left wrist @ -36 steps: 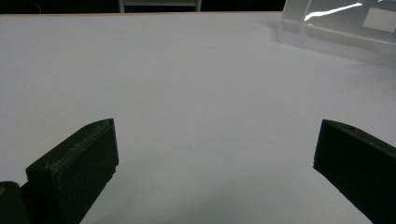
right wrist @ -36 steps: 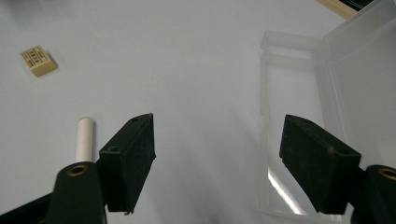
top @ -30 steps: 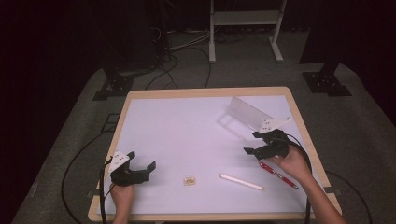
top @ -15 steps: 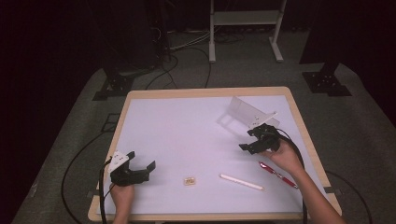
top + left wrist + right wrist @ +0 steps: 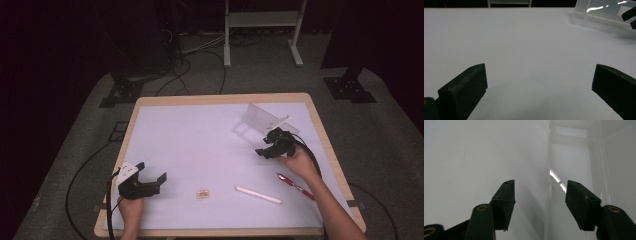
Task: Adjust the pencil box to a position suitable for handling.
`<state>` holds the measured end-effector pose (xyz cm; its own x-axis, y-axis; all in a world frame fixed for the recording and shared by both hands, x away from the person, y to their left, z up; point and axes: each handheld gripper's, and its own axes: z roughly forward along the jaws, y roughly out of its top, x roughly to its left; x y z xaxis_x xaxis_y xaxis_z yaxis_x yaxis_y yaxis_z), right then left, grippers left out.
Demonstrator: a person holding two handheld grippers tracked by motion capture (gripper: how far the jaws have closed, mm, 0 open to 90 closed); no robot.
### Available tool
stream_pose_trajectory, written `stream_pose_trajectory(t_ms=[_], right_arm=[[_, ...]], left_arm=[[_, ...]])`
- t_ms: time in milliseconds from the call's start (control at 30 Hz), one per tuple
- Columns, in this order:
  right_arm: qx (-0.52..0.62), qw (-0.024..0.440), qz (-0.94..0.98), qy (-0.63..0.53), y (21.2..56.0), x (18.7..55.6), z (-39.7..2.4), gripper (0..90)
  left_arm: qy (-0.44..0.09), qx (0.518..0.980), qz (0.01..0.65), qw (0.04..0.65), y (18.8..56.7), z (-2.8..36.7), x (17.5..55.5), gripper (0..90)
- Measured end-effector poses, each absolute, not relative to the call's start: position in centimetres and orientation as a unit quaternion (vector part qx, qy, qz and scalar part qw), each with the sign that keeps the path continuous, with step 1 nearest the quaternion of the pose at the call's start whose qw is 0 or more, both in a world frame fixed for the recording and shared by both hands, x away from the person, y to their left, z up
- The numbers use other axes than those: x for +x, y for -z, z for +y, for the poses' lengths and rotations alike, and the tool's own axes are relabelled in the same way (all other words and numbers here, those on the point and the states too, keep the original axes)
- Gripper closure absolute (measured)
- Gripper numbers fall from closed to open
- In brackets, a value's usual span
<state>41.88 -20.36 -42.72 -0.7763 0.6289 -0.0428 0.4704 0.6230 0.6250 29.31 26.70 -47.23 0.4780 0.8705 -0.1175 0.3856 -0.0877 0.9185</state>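
A clear plastic box (image 5: 260, 119) lies tilted on the white mat at the table's far right. My right gripper (image 5: 263, 151) is just in front of it. In the right gripper view its jaws (image 5: 540, 197) straddle the box's front edge (image 5: 549, 192). They have just been closing, with a gap still showing on both sides of the edge. My left gripper (image 5: 151, 171) rests at the near left of the table. Its jaws (image 5: 539, 82) stand wide open over bare mat, and the box (image 5: 604, 15) lies far off.
A white stick (image 5: 258, 194), a red pen (image 5: 295, 186) and a small tan item (image 5: 202, 193) lie near the front edge. The wooden table rim (image 5: 220, 98) frames the mat. Cables and stand legs (image 5: 227, 60) are on the floor beyond.
My right hand has moved away from the red pen, up and left to the clear box. The left gripper has stayed where it was.
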Motion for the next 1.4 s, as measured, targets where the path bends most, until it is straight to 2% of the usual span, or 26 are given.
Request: stream_pose_trajectory(t_ms=[100,133,267,833,900,1167,1400], right_arm=[[0.312,0.131,0.892,-0.299,43.0,42.3,-20.2,45.8],[0.314,0.128,0.894,-0.293,43.1,42.5,-20.1,50.4],[0.311,0.120,0.900,-0.282,43.5,43.2,-19.8,54.8],[0.316,0.116,0.908,-0.248,44.8,44.2,-18.8,66.3],[0.312,0.120,0.911,-0.241,45.0,44.3,-18.8,71.0],[0.305,0.131,0.914,-0.235,45.0,44.3,-18.6,79.5],[0.303,0.130,0.915,-0.232,45.0,44.4,-18.8,81.9]], left_arm=[[-0.241,0.697,0.450,0.503,47.2,26.7,29.3,0.0],[-0.241,0.698,0.450,0.503,47.2,26.7,29.3,0.0],[-0.240,0.698,0.451,0.502,47.2,26.7,29.4,0.0],[-0.238,0.695,0.452,0.506,47.2,26.8,29.4,0.0],[-0.238,0.694,0.452,0.507,47.2,26.8,29.4,0.0],[-0.238,0.693,0.452,0.508,47.2,26.8,29.3,0.0],[-0.238,0.695,0.452,0.506,47.2,26.8,29.4,0.0]])
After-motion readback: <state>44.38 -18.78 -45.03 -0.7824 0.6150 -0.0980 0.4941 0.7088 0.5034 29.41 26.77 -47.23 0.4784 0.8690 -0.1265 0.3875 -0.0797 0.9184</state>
